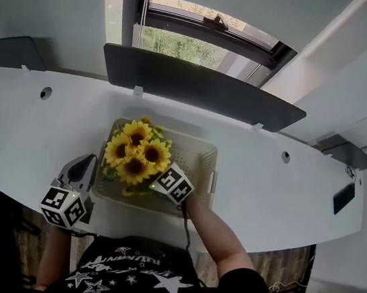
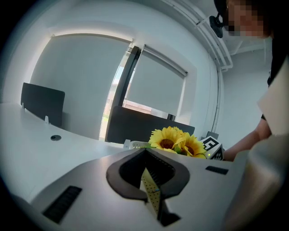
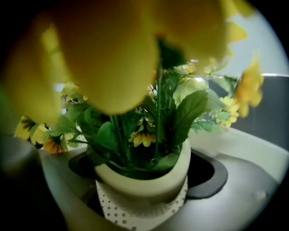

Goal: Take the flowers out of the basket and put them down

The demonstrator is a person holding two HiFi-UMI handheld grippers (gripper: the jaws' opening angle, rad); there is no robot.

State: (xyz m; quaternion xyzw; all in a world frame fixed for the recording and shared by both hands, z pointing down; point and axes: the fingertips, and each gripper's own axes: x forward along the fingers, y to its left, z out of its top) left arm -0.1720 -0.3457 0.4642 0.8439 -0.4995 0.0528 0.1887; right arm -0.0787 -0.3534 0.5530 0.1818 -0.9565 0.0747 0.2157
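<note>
yellow sunflowers (image 1: 135,152) in a cream pot (image 3: 144,180) stand in the white basket (image 1: 202,155) at its 9 o'clock side. the right tool (image 1: 163,184) grasps the pot. the left tool (image 1: 80,170), clenched on nothing, hovers over the desk (image 1: 23,127) at the basket's 8 o'clock. grasp looks made; next, a straight lift clear of the rim.

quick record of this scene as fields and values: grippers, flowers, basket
setting: white desk below a window
basket: pale perforated basket near the desk's front edge
flowers: sunflowers in a white pot, over the basket's left half
right gripper: jaws closed on the pot's sides
left gripper: jaws together, empty, just left of the basket
task state: flowers not yet put down outside the basket; cannot tell whether the pot is lifted
</note>
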